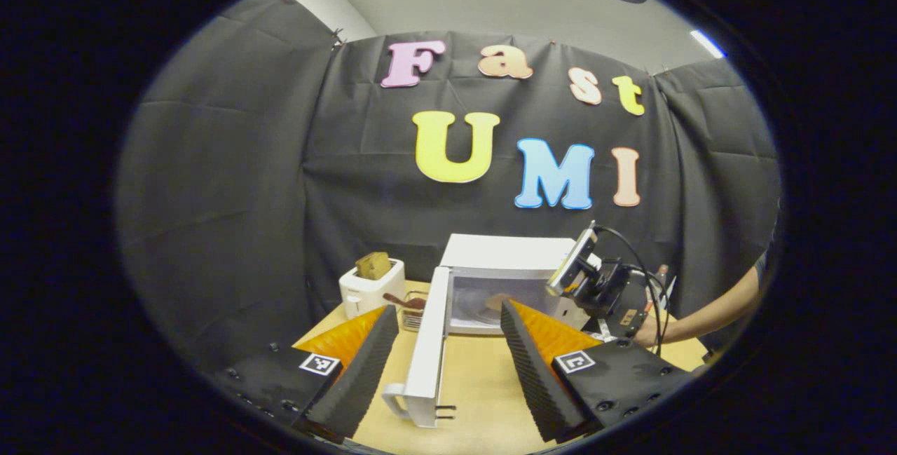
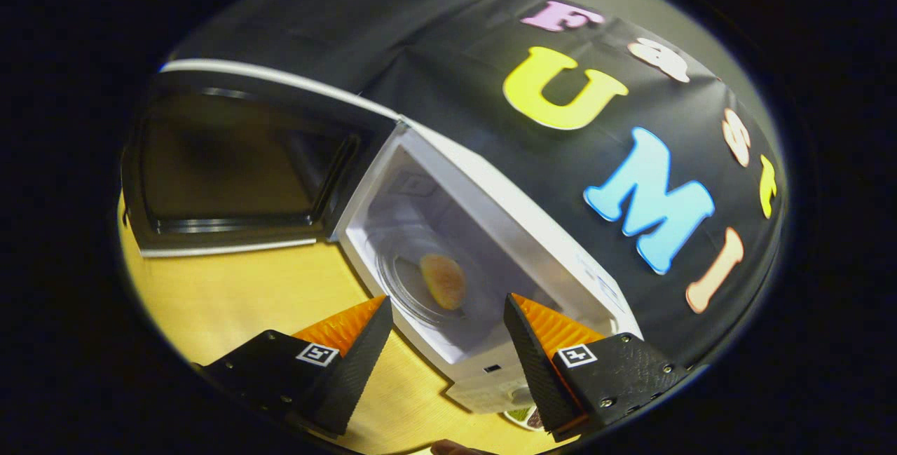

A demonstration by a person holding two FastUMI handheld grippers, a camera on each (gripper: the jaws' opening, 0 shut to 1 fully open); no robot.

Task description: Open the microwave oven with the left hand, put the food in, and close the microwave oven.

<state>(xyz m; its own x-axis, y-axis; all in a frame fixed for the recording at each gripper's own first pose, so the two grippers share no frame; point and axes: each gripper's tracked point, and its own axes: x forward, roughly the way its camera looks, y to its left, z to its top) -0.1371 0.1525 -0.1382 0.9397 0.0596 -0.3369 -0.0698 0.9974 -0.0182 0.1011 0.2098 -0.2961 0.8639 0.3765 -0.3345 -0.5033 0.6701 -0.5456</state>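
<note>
The microwave oven [image 1: 508, 280] stood on the wooden desk [image 1: 483, 385] against the black cloth wall, its door [image 1: 429, 350] swung fully out toward the camera in the left gripper view, so that the door's edge and handle [image 1: 394, 399] showed end on. The left tongs [image 1: 443, 364] were spread wide and held nothing; the door's free edge lay between their two fingers without either finger pressing on it. To the left of the oven sat a white toaster [image 1: 371, 288] with a slice of bread [image 1: 373, 264] standing up in its slot, and just beside it a small wire basket [image 1: 413, 309]. On the right of that view, the other gripper and its cables hovered near the oven's front right corner, held by a hand [image 1: 648, 332] with a bare forearm behind it.

In the right gripper view, tilted steeply, the right tongs [image 2: 448, 357] were likewise released and empty, aimed at the open cavity. The food [image 2: 443, 281], a round yellowish piece, lay inside on the glass turntable [image 2: 406, 287]. The opened door [image 2: 231, 167] stood to the left, dark window facing the camera.
</note>
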